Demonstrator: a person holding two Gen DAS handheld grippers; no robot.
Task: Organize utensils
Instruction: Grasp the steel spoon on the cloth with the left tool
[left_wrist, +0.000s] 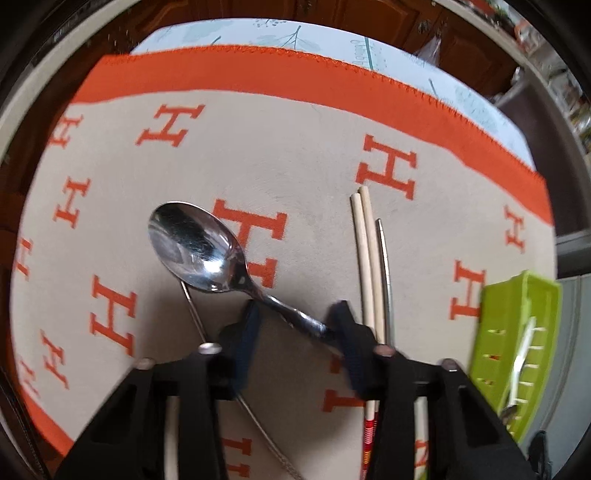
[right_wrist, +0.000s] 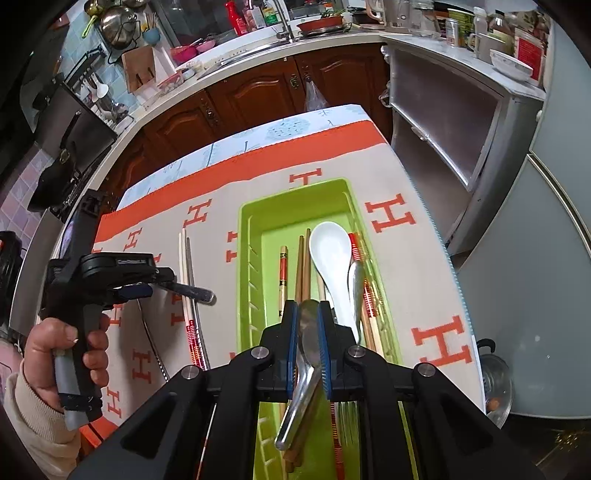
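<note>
The left gripper (left_wrist: 295, 317) seems to pinch a steel spoon (left_wrist: 199, 247) by its handle, while the right gripper (right_wrist: 308, 325) clamps a metal utensil (right_wrist: 306, 365) above the green tray (right_wrist: 247, 258).

Dark wooden cabinets (right_wrist: 236, 99) under a cluttered counter (right_wrist: 258, 51).

In the left wrist view, the spoon (left_wrist: 199, 247) handle's end is hidden behind the right finger, and the green tray (left_wrist: 517, 332) is blurred at the right. The chopsticks (left_wrist: 365, 258) are cut off at the bottom edge.
</note>
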